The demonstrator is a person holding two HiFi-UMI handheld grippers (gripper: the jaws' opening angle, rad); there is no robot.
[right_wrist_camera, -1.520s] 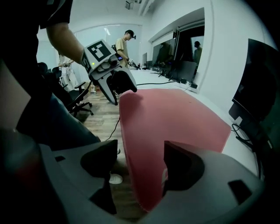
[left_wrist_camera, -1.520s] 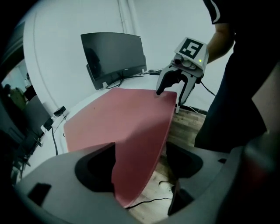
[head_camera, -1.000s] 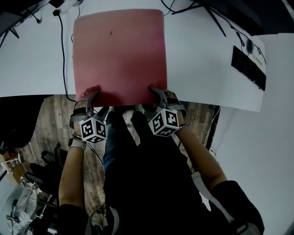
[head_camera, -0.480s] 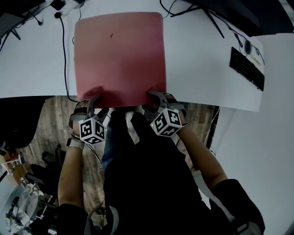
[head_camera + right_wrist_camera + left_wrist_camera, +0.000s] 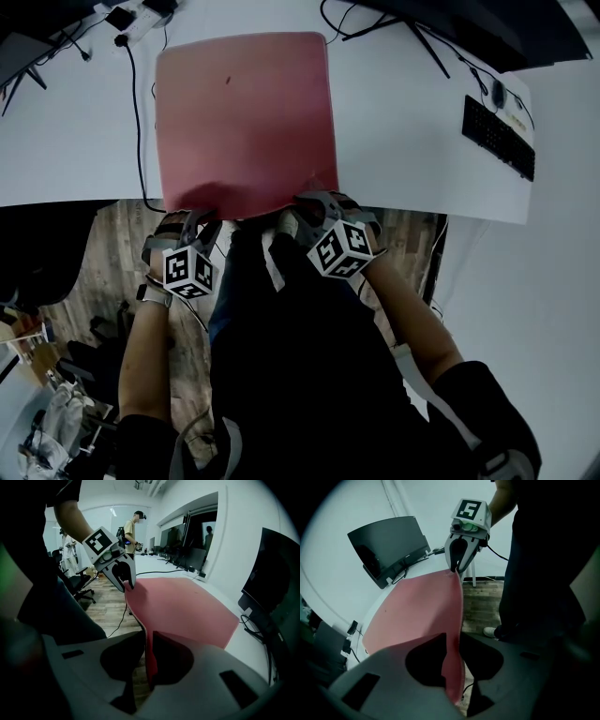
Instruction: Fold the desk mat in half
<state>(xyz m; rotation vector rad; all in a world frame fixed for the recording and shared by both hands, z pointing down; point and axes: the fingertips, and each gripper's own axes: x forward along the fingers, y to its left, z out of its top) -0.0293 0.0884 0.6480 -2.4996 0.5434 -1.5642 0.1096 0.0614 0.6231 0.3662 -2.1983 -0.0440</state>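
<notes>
- In the head view we see the pink desk mat (image 5: pixel 244 122) lying flat on the white worktop (image 5: pixel 403 131), with its near edge at the worktop's front edge. The left gripper (image 5: pixel 194 223) is on the mat's near left corner and the right gripper (image 5: pixel 302 206) on its near right corner. A black cable (image 5: pixel 137 112) runs just beside the mat's left edge. A black keyboard (image 5: pixel 497 136) lies well apart from the mat, to the right.
- In the left gripper view we find the jaws, which have just been closing, clamped on the mat's edge, with the pink sheet pinched upright between the pads. From there the near edge runs in a raised curve to the right gripper (image 5: pixel 457 566), whose jaws pinch the other corner. A dark monitor (image 5: pixel 391 543) stands on the worktop beyond the mat, and a wooden floor (image 5: pixel 480 602) shows beyond the mat's raised edge.
- In the right gripper view we see its jaws, also just closed in, clamped on the mat's near edge. The left gripper (image 5: pixel 124 581) grips the opposite corner. The rest of the mat lies on the worktop to the right. An office chair (image 5: pixel 82 583) and a standing person (image 5: pixel 131 529) are in the background.
</notes>
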